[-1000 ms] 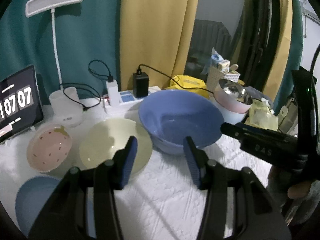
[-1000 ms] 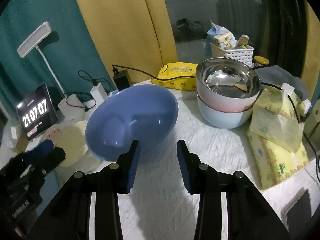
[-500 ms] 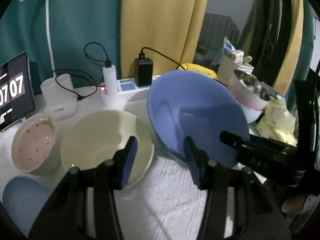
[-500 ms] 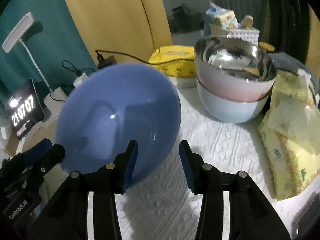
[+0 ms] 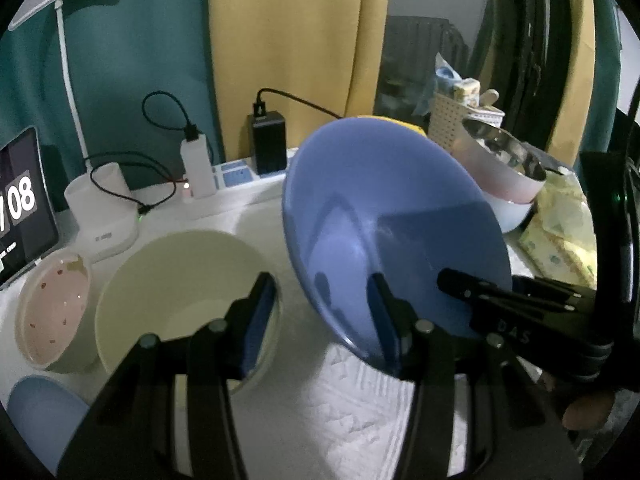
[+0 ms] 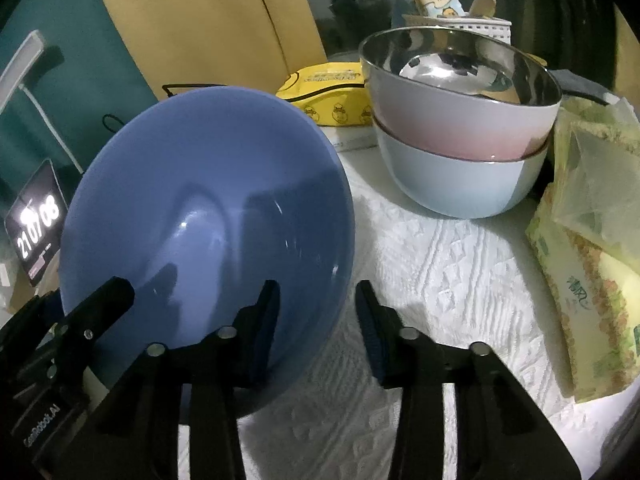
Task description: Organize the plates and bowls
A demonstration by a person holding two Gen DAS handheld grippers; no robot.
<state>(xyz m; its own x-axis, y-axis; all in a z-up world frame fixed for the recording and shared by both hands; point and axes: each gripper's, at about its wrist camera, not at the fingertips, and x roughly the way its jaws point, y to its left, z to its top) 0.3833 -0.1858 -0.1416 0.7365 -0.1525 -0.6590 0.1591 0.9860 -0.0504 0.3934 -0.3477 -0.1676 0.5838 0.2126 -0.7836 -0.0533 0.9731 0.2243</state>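
Note:
A large blue bowl [image 5: 392, 216] [image 6: 208, 208] stands on the white cloth and looks tipped up toward both cameras. My right gripper [image 6: 316, 316] straddles its right rim, left finger inside and right finger outside over the cloth. Its jaws are closing, and a gap still shows at the outer pad. In the left wrist view the right gripper [image 5: 460, 292] reaches into the bowl. My left gripper [image 5: 320, 312] [image 6: 80, 300] is open across the opposite rim. One of its fingers is in the bowl and the other hangs over a cream bowl [image 5: 180, 280].
A pink dotted bowl [image 5: 52, 300] and a pale blue dish [image 5: 40, 412] sit left of the cream bowl. Stacked pink and pale blue bowls [image 6: 460, 120] stand at the right, with tissue packs [image 6: 592, 260] beside them. A clock tablet [image 5: 20, 208], a lamp base [image 5: 100, 208] and chargers [image 5: 268, 144] line the back.
Both grippers came down and in on the blue bowl, so its rim now lies between each pair of fingers. The bowl went from flat to tipped. The right jaws narrowed.

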